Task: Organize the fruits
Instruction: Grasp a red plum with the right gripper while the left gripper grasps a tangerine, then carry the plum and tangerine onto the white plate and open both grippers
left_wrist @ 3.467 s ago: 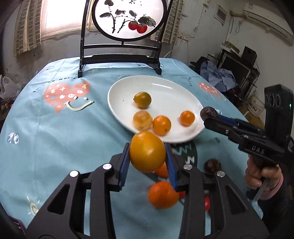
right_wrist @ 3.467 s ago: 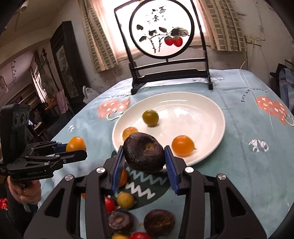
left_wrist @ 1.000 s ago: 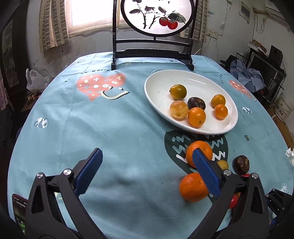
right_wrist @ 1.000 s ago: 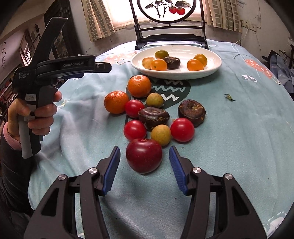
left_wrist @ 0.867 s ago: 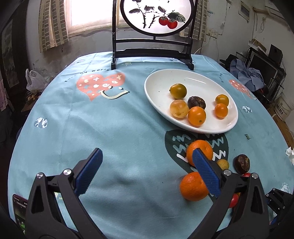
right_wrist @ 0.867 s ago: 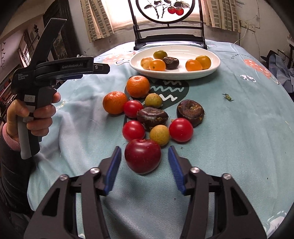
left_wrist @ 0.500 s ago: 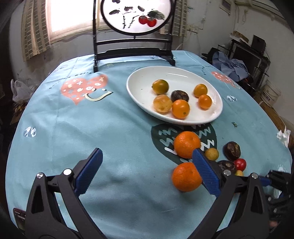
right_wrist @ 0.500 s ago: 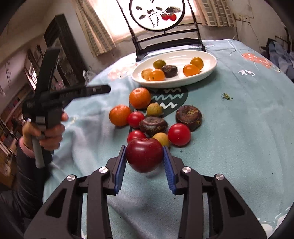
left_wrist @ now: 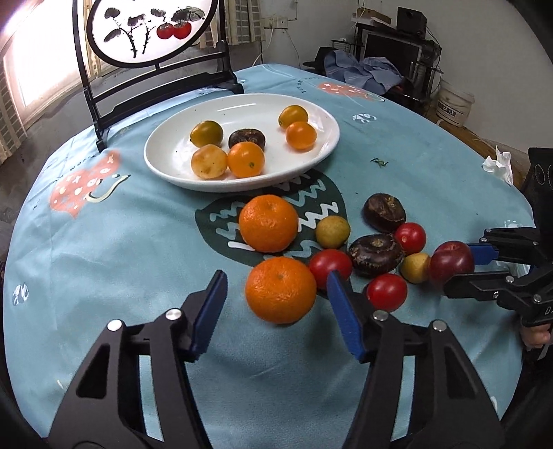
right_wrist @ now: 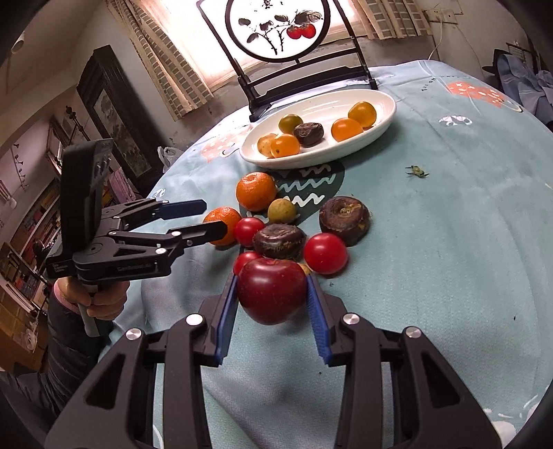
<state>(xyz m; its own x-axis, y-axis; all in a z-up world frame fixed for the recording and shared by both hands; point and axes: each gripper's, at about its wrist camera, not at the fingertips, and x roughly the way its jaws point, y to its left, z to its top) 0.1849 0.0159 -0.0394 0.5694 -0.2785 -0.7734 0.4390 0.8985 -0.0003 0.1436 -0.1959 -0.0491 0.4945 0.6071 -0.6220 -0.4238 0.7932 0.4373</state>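
Observation:
My right gripper (right_wrist: 272, 299) is shut on a dark red apple (right_wrist: 271, 290), lifted just above the cloth; it also shows in the left wrist view (left_wrist: 451, 261). My left gripper (left_wrist: 276, 307) is open, its pads on either side of an orange (left_wrist: 280, 289) without touching it. The white plate (left_wrist: 321, 145) holds several small fruits. A second orange (left_wrist: 268, 222), red tomatoes (left_wrist: 386, 292), dark brown fruits (left_wrist: 375, 254) and small yellow fruits (left_wrist: 332, 231) lie loose on the cloth.
A black stand with a round painted panel (left_wrist: 148, 31) stands behind the plate. The round table has a blue patterned cloth (left_wrist: 103, 241). A crumpled tissue (left_wrist: 497, 165) lies at the right edge. Room clutter lies beyond the table.
My right gripper closed on the red apple and lifted it. My left gripper narrowed and moved forward around the near orange.

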